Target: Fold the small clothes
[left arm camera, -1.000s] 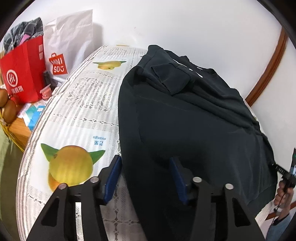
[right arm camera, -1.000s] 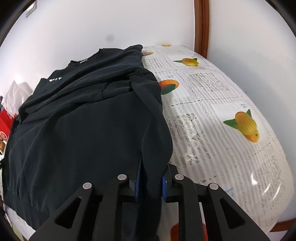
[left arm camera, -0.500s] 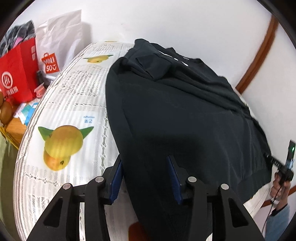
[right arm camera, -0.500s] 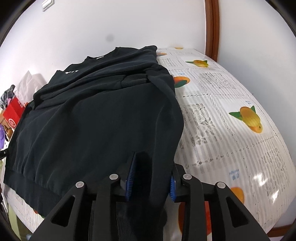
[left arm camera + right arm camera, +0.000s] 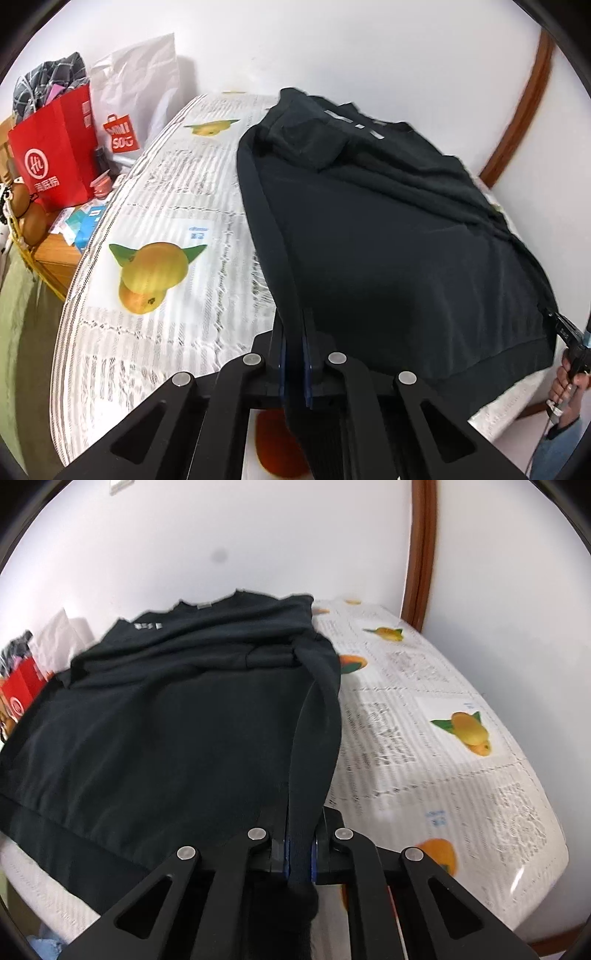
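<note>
- Pinching the sweatshirt [image 5: 388,251] hem, the left gripper [image 5: 294,354] has just closed its jaws on the near-left corner.
- The right gripper [image 5: 300,845] has likewise just clamped the near-right corner, cloth bunched between the pads.
- Beyond the jaws, the sweatshirt lies spread on the fruit-print tablecloth [image 5: 443,775].
- Risk: uneven lifting could slip a corner free or skew the fold.

The black sweatshirt [image 5: 388,240] hides the table [image 5: 177,229] beneath it. Beside the sweatshirt's hem, a hand [image 5: 570,384] is cut off at the edge. Its white chest lettering [image 5: 148,626] looks too blurred to read.
</note>
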`<state>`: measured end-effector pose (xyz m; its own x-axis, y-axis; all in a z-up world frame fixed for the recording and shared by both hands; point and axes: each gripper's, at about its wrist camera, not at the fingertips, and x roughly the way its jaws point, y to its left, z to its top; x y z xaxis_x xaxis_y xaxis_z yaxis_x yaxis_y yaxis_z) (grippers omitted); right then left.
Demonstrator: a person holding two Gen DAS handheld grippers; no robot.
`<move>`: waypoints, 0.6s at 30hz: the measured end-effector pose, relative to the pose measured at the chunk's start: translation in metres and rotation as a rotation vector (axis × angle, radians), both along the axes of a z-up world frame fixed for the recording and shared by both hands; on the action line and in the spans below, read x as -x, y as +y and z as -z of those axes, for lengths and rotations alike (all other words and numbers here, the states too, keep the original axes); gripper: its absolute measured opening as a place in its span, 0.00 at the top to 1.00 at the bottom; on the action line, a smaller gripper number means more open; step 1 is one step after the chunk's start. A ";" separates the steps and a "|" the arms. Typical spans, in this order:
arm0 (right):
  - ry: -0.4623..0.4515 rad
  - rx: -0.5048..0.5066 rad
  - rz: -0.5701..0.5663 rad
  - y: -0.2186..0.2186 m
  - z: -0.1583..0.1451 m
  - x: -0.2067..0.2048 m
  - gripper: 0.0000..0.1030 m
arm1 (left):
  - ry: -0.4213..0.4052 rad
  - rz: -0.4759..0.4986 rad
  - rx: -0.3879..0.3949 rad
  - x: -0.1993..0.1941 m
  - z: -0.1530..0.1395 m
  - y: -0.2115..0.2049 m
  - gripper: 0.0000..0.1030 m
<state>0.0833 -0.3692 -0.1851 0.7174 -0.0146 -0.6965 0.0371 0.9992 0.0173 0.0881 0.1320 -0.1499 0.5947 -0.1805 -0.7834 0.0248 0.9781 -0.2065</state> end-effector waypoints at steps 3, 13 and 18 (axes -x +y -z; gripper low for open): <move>-0.014 -0.017 0.000 -0.006 -0.006 0.011 0.94 | -0.020 0.023 0.025 0.008 -0.007 0.003 0.93; -0.070 -0.035 0.012 -0.003 -0.031 0.015 0.94 | -0.075 0.023 0.038 0.005 -0.029 0.009 0.93; -0.118 -0.050 0.002 -0.002 -0.055 0.004 0.94 | -0.149 0.022 0.049 -0.006 -0.055 0.011 0.94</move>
<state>0.0790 -0.3710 -0.1300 0.7943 0.0164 -0.6073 0.0341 0.9969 0.0715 0.0943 0.1431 -0.0949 0.6992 -0.2305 -0.6767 0.0804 0.9659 -0.2459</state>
